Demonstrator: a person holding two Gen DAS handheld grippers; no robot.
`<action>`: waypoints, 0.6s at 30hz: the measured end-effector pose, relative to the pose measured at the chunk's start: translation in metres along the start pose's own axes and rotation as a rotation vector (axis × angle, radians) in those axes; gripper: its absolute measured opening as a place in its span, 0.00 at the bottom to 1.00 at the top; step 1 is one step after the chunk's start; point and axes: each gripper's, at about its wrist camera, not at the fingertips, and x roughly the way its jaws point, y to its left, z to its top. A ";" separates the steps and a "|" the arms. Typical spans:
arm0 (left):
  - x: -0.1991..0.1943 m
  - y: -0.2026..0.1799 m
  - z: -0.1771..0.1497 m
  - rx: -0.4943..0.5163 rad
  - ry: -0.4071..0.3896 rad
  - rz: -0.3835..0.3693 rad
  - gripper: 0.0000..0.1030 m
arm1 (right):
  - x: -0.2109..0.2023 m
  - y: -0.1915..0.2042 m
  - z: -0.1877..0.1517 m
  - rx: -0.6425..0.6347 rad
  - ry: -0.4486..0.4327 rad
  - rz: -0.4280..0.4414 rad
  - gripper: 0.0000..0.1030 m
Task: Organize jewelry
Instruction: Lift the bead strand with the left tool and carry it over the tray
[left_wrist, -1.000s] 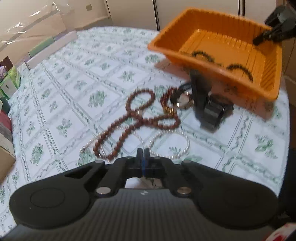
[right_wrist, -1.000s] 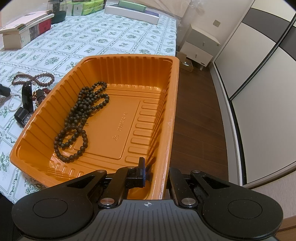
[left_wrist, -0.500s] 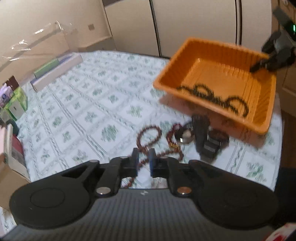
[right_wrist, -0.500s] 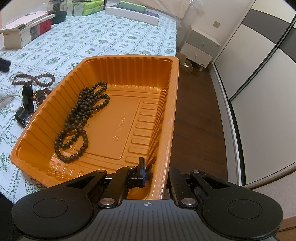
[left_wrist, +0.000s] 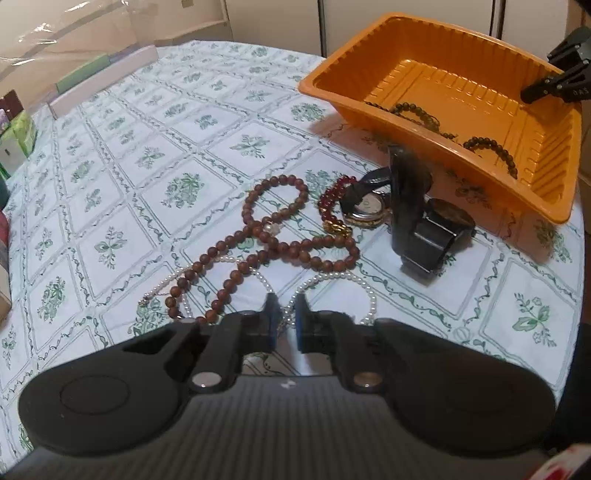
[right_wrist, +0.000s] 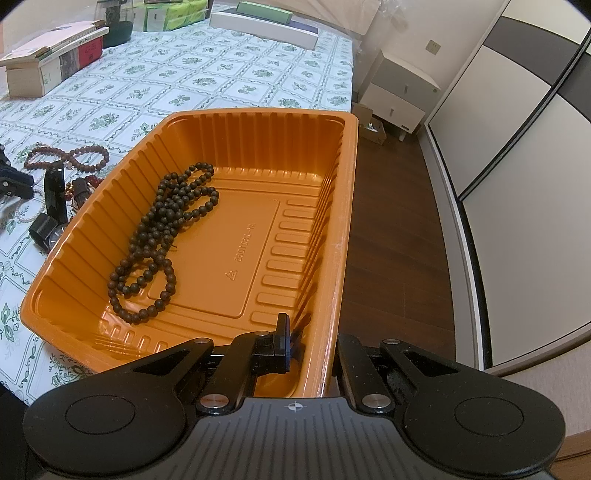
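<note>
An orange tray (left_wrist: 546, 192) sits tilted at the table's far right, with a dark bead necklace (right_wrist: 162, 240) inside. My right gripper (right_wrist: 314, 343) is shut on the tray's near rim (right_wrist: 332, 295); it also shows in the left wrist view (left_wrist: 554, 88). On the cloth lie a brown bead necklace (left_wrist: 273, 240), a pearl strand (left_wrist: 332, 280), a red bead bracelet (left_wrist: 332, 199), a gold-faced watch (left_wrist: 365, 210) and a black watch (left_wrist: 424, 229). My left gripper (left_wrist: 282, 317) is slightly open and empty, low over the pearl strand.
The table carries a white cloth with green flowers (left_wrist: 147, 158). Boxes (right_wrist: 51, 59) and a long white box (left_wrist: 99, 81) stand at its far side. The table edge runs just past the tray, with wooden floor (right_wrist: 388, 240) and wardrobe doors beyond.
My left gripper has opened from shut to a small gap, rose away from the jewelry, then came back down close over the pearl strand. The right gripper and tray have hardly moved.
</note>
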 end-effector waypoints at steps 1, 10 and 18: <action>-0.001 -0.002 0.001 0.020 0.003 0.007 0.02 | 0.000 0.000 0.000 -0.001 0.000 0.000 0.05; -0.046 0.008 0.017 -0.005 -0.106 0.014 0.02 | 0.000 0.000 0.000 -0.004 -0.003 -0.003 0.05; -0.109 0.023 0.055 -0.050 -0.260 -0.027 0.02 | 0.000 0.000 0.000 -0.003 -0.004 -0.005 0.05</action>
